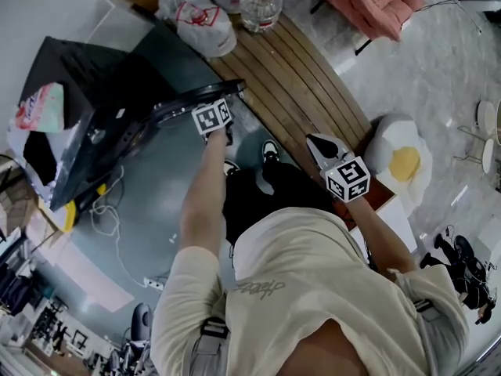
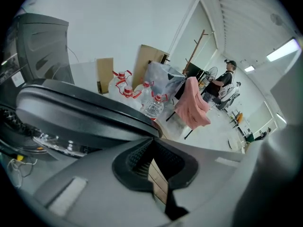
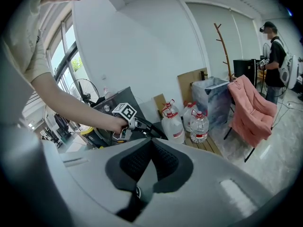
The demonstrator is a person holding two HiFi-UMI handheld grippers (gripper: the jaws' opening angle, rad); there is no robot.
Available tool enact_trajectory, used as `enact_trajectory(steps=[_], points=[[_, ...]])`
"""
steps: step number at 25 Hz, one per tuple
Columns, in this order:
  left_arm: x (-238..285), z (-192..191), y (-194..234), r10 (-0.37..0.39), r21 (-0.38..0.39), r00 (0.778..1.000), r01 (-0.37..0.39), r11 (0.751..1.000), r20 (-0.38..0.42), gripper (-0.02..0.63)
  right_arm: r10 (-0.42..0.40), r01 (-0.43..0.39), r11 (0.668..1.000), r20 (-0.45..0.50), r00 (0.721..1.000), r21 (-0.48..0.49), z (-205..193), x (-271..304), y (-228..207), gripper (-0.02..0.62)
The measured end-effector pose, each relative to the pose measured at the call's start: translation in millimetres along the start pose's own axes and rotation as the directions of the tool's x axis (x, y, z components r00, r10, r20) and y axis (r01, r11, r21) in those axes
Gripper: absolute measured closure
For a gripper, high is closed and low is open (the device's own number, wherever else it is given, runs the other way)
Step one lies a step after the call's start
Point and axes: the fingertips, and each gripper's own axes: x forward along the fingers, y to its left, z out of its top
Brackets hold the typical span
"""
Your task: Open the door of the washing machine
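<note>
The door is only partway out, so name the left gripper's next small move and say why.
Probably swing the door wider: sweep the left gripper outward, away from the washing machine. Its shut jaws sit at the door's free rim, and the door is only partly open. The right gripper is shut and empty, held back.

Left claw [image 2: 152,138] shut, tips by washing-machine door [image 2: 80,110] rim.
</note>
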Motion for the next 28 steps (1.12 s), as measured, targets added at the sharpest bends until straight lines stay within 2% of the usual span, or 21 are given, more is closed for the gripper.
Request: enact_trajectory(steps=[7,11,16,23,28], points=[[-1,20,6,0.002,0.015,1.000,-0.002,1.000,0.006,0.592,-0.007,0.007,1.000,0.016,1.000,0.007,4,1,-6,0.594],[-11,18,7,0.016,0.019,1.000,-0.016,1.000,0.015,0.592,0.003,-0.003,1.000,0.021,1.000,0.012,4,-1,-1,0.594],[-29,-2,4,-0.007,-0.001,1.000,0.007,1.000,-0.002,0.592,0.033,-0.033,0.999,0.026,0.999,0.007,3,2,6,0.594],[-84,-22,-9,-0.022,0.018,0.999,0.021,1.000,0.038,0.592,0.102,-0.101,0.994,0.044,0.994,-0.033,11,16,20,0.594],[-147,-14,-29,-0.054,0.117,0.992,0.041,0.992,0.112,0.592,0.149,-0.144,0.985,0.058,0.987,-0.091,28,35,39,0.594]])
